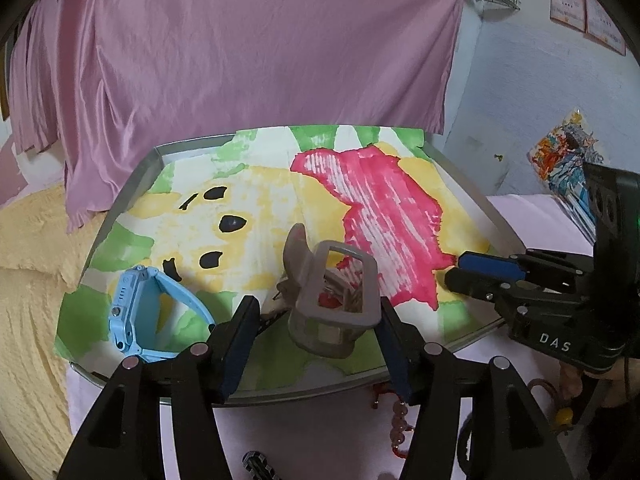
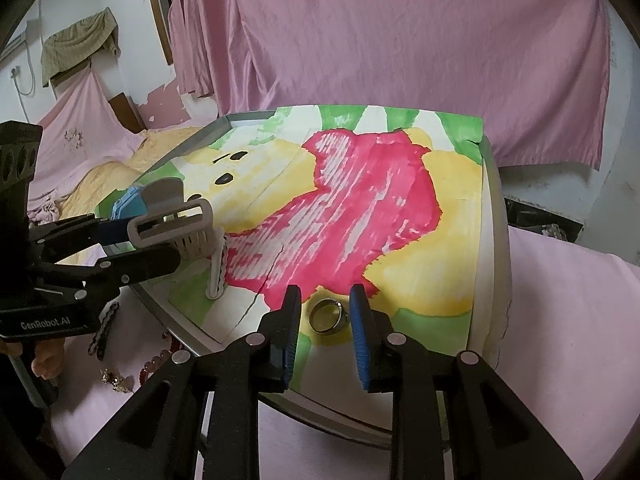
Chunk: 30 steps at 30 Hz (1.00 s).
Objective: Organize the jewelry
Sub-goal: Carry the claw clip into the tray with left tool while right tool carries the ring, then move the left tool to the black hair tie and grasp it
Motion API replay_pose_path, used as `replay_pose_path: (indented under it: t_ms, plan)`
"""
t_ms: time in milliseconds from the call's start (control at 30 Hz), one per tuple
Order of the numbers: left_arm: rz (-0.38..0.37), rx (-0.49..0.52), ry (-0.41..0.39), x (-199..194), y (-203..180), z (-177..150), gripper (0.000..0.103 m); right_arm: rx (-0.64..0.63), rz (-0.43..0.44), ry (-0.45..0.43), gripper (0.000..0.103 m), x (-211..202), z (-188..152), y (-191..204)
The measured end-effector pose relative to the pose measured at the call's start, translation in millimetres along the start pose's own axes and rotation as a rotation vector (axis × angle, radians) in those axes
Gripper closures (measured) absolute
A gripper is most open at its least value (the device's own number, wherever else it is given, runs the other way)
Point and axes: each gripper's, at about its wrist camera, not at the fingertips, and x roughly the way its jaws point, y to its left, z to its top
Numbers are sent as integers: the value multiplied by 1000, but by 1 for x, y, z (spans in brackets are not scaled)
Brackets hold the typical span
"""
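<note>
Your left gripper (image 1: pixel 316 332) sits over the near edge of a metal tray (image 1: pixel 132 184) lined with a painted paper sheet (image 1: pixel 260 184) in pink, yellow and green. Its jaws stand part open on either side of a grey hair claw clip (image 1: pixel 332 300) that rests on the sheet; the pads look clear of it. A light blue smartwatch (image 1: pixel 136 312) lies on its side just left of that gripper. A pink beaded bracelet (image 1: pixel 400 424) lies on the pink cloth (image 2: pixel 560 320) beside the tray's near rim.

Your right gripper (image 2: pixel 326 320) has its jaws narrowly apart, flanking a silver ring (image 2: pixel 327 315) lying flat on the sheet near the tray's front edge, pads not touching it. A white scalloped clip (image 2: pixel 218 268) stands upright further left.
</note>
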Motion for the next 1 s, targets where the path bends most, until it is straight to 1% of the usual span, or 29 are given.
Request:
replay_pose_path:
  t_ms: [67, 100, 167, 233, 300, 400, 467, 500, 533, 567, 600, 633, 700, 800, 833, 900, 1000]
  plan:
    - [1, -11, 0, -1, 2, -1, 47, 5, -1, -11, 81, -3, -1, -1]
    - [2, -18, -2, -3, 3, -1, 45, 8, -3, -16, 81, -5, -1, -1]
    - [6, -34, -14, -7, 5, -2, 42, 14, -19, -36, 78, -12, -1, -1]
    - [0, -48, -42, -15, 7, -4, 37, 25, -28, -59, 60, -19, -3, -2]
    - [-4, -59, -72, -24, 9, -5, 34, 44, -29, -90, 55, -28, -4, -3]
    - [-5, -82, -123, -37, 12, -9, 25, 40, -64, -109, 54, -36, -7, -1]
    - [-2, -89, -155, -46, 13, -13, 23, 48, -62, -139, 51, -45, -10, 0]
    - [0, -88, -172, -51, 13, -16, 22, 54, -57, -152, 44, -50, -11, 1]
    - [5, -85, -188, -55, 12, -18, 17, 59, -57, -177, 36, -58, -14, 3]
    - [13, -80, -206, -60, 11, -21, 14, 58, -61, -200, 32, -65, -16, 6]
    - [24, -77, -226, -66, 10, -25, 6, 57, -66, -216, 27, -70, -18, 8]
    - [32, -77, -242, -70, 9, -28, 2, 55, -74, -242, 26, -79, -21, 11]
    - [34, -88, -288, -81, 9, -37, 2, 49, -79, -270, 24, -92, -26, 16]
    - [31, -101, -340, -95, 9, -50, 1, 37, -103, -302, 14, -109, -36, 22]
    - [35, -103, -353, -99, 8, -54, 1, 33, -114, -318, 12, -115, -39, 24]
    - [45, -101, -390, -108, 5, -63, 1, 22, -137, -367, 10, -130, -49, 29]
    - [67, -90, -445, -119, -1, -74, 1, 3, -168, -431, 5, -148, -63, 35]
